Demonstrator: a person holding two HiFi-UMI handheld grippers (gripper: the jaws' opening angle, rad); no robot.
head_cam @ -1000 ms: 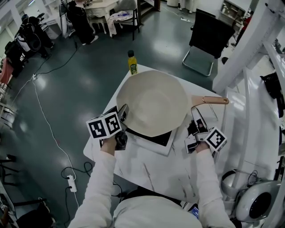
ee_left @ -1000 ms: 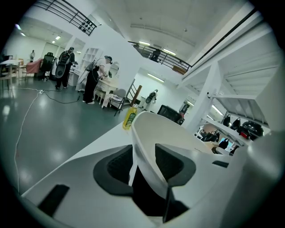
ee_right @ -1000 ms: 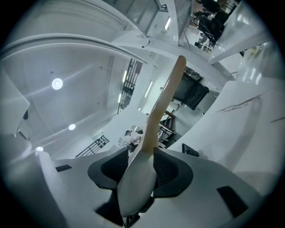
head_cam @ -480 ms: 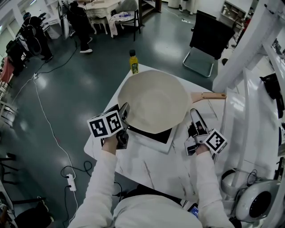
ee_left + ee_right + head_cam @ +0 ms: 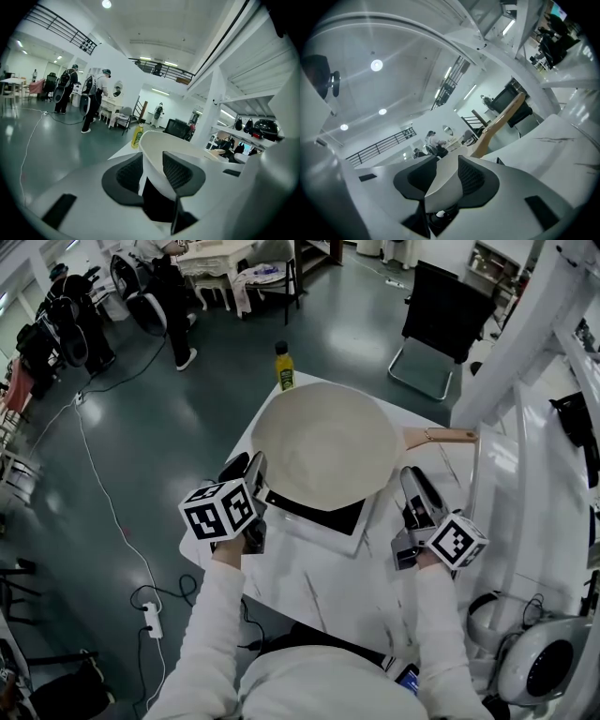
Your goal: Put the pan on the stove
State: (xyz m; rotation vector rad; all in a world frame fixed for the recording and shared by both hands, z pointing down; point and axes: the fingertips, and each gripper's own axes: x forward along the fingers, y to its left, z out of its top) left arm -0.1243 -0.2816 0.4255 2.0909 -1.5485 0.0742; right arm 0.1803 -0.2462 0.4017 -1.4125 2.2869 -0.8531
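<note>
A wide cream pan [image 5: 323,446] with a wooden handle [image 5: 450,436] rests over the black stove [image 5: 323,517] on the white table [image 5: 319,592]. My left gripper [image 5: 254,472] holds the pan's left rim, and the left gripper view has the cream pan wall [image 5: 157,143] filling the gap between the dark pads [image 5: 125,174]. My right gripper [image 5: 410,476] is on the right rim below the handle. The right gripper view shows that rim [image 5: 440,180] wedged between the pads, with the handle [image 5: 501,122] rising beyond. Both pairs of jaws are closing on the rim.
A yellow-labelled bottle [image 5: 284,367] stands at the table's far corner, just beyond the pan. A black chair [image 5: 441,315] is on the floor behind. White frame posts [image 5: 525,343] rise close on the right. A cable [image 5: 103,502] trails over the floor on the left.
The pan has sunk a little and shifted toward the table's far side, uncovering more of the stove's near edge. Both grippers stayed on its rim.
</note>
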